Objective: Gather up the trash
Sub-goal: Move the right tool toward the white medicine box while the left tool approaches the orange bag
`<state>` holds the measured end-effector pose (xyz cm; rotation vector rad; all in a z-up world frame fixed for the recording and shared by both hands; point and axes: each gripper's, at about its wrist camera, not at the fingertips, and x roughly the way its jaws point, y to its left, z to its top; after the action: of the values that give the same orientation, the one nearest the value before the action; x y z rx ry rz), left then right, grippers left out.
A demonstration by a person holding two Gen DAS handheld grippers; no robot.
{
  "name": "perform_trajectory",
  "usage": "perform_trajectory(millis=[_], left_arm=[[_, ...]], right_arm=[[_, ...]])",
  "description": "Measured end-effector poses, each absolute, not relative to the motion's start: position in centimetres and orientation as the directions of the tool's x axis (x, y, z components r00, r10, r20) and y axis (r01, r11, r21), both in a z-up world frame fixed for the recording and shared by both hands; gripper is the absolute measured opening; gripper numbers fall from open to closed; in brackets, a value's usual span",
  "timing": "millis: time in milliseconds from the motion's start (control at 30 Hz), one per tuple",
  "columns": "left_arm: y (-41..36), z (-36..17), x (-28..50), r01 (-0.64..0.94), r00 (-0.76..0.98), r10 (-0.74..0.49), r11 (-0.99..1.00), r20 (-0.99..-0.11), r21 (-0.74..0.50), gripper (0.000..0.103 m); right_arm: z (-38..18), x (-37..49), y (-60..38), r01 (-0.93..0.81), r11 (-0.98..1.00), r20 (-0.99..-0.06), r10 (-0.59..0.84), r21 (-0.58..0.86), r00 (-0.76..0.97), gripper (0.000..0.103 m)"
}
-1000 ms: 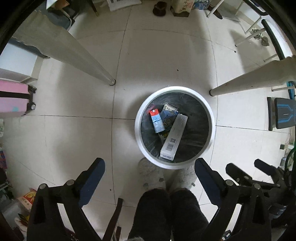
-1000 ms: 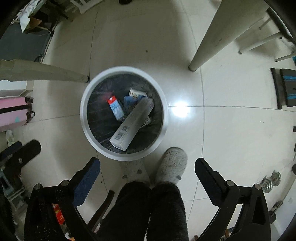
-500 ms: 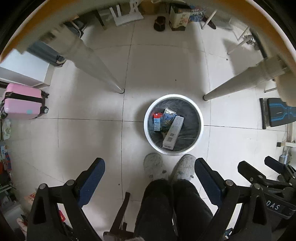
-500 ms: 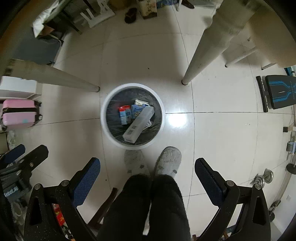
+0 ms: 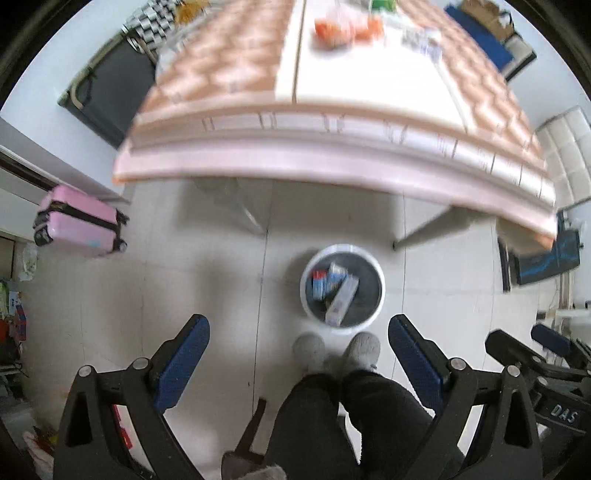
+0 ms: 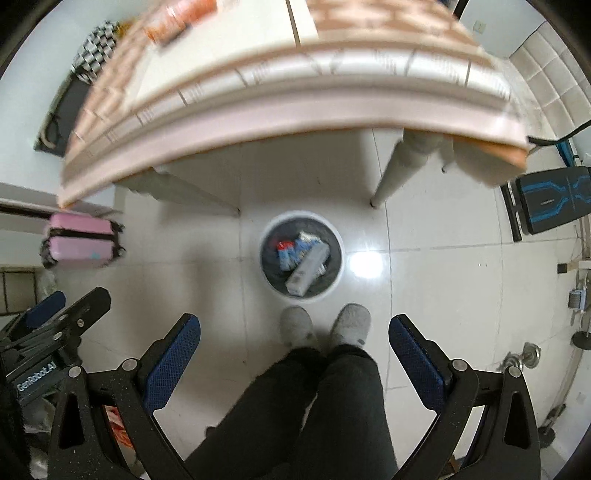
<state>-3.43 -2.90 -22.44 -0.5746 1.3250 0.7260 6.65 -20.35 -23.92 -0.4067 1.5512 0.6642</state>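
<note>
A round white-rimmed trash bin (image 5: 380,291) (image 6: 340,258) stands on the floor under the table's front edge. It holds a long grey box (image 5: 342,301) (image 6: 307,268) and a few small blue and red cartons (image 5: 320,286) (image 6: 291,253). My left gripper (image 5: 299,326) is open and empty, high above the floor. My right gripper (image 6: 294,323) is open and empty too, level with it. Blurred orange packets (image 5: 341,27) (image 6: 177,16) lie on the tabletop.
A table with a pink checked cloth (image 5: 332,140) (image 6: 280,110) fills the upper view. The person's grey slippers (image 5: 338,349) (image 6: 325,325) stand just before the bin. A pink suitcase (image 5: 79,221) (image 6: 81,240) is at left, a black and blue bench (image 6: 550,201) at right.
Both grippers have risen far from the bin, from below the table to above its edge. The bin looks much smaller and the tabletop has come into view. Both stay open.
</note>
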Motion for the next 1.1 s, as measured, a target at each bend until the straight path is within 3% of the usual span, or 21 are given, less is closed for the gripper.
perform_trajectory(millis=[267,500,767,1100], left_arm=[[3.9,-18.2,2.6,-0.798,0.113,0.261,0.599,-0.959,0.069,0.099],[10.8,-18.8,10.9,-0.839,0.042,0.296,0.528,-0.954,0.127,0.099],[17.4,-22.6,20.1,-0.873,-0.057,0.227,0.461,-0.972,0.159,0.098],[20.8,-26.2,26.2,-0.852,-0.067,0.127,0.508,-0.99,0.123,0.098]], right_arm=[[-17.9,14.7,-15.8,-0.589,0.777,-0.971,0.234,0.221,-0.055,0.103],[-17.3,26.0,-6.7,-0.684,0.699,-0.971,0.229,0.209,-0.062,0.103],[-21.7,40.0,9.6,-0.885,0.456,-0.995,0.085,0.094,-0.061,0.103],[-29.2,45.5,21.7,-0.992,0.125,-0.993,-0.114,0.004,-0.018,0.103]])
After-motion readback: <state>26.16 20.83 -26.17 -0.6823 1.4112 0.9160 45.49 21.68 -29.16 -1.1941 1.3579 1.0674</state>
